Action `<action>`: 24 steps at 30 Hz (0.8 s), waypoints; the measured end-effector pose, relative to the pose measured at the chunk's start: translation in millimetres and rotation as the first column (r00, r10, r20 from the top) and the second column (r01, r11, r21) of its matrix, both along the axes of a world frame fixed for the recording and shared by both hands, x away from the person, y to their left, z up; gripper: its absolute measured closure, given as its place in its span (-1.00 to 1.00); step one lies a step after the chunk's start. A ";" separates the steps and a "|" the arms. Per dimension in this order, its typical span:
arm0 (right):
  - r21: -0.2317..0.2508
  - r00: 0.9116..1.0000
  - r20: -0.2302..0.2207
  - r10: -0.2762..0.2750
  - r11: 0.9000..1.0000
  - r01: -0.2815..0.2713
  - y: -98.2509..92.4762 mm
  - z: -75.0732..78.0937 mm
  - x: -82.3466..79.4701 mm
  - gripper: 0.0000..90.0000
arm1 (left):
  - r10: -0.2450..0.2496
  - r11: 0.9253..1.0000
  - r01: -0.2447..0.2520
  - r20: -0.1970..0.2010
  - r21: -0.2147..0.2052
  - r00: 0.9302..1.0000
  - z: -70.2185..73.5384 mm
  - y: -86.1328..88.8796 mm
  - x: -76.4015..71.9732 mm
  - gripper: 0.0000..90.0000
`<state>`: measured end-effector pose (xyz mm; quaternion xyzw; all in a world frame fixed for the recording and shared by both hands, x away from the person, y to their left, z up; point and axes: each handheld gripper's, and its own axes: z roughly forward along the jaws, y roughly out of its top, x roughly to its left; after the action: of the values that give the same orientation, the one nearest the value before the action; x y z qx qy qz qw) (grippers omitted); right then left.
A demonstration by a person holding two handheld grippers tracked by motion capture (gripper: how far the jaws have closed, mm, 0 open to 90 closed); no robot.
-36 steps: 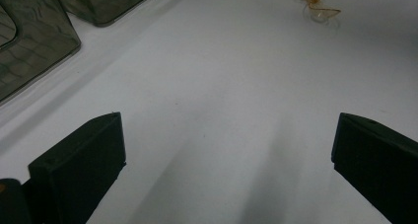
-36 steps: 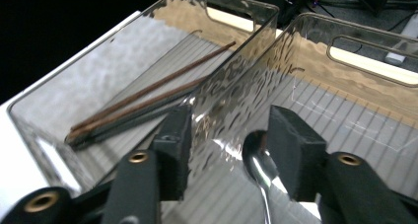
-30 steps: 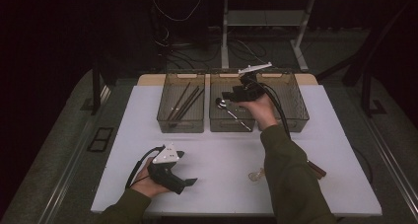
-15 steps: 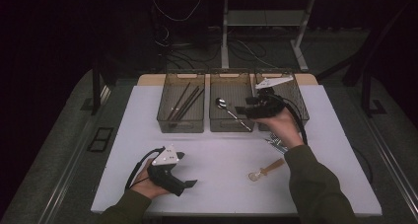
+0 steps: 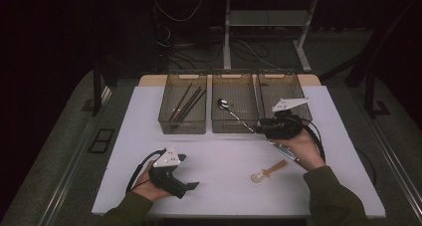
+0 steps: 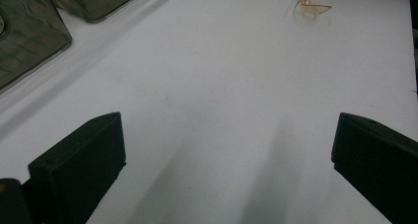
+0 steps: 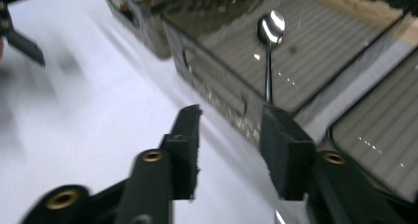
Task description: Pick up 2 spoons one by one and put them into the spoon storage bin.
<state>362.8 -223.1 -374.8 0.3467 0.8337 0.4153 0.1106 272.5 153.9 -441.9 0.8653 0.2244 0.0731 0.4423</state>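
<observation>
Now we are drawing our right gripper (image 5: pixel 263 125), jaws parted and empty, back from the shiny metal spoon (image 5: pixel 232 112) left in the middle smoke-tinted bin (image 5: pixel 234 127); our left gripper (image 5: pixel 191 185) is resting open.

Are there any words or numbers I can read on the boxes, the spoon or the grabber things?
None can be read.
The three bins show no label.
The metal spoon shows only shine, no letters.
The small dots on the left gripper top plate are holes or screws, not words.
</observation>
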 end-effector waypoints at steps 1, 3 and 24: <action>-0.010 1.000 -0.006 0.005 1.000 -0.005 -2.8 -1.6 -2.9 0.47 | -0.003 1.000 0.003 0.000 0.003 1.000 0.0 0.1 0.0 -1.00; -0.023 1.000 -0.020 0.014 1.000 -0.015 -7.1 -4.9 -6.8 0.61 | -0.003 1.000 0.003 0.001 0.002 1.000 -0.1 -0.2 -0.2 -1.00; -0.078 0.973 -0.098 0.209 0.973 -0.217 -24.9 -34.3 -49.4 0.45 | -0.011 1.000 0.011 -0.001 0.020 1.000 -0.8 -0.6 -0.2 -1.00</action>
<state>313.4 -248.0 -409.1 0.2681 0.8877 0.3718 0.0433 272.3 153.3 -442.7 0.8710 0.2191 0.0723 0.4336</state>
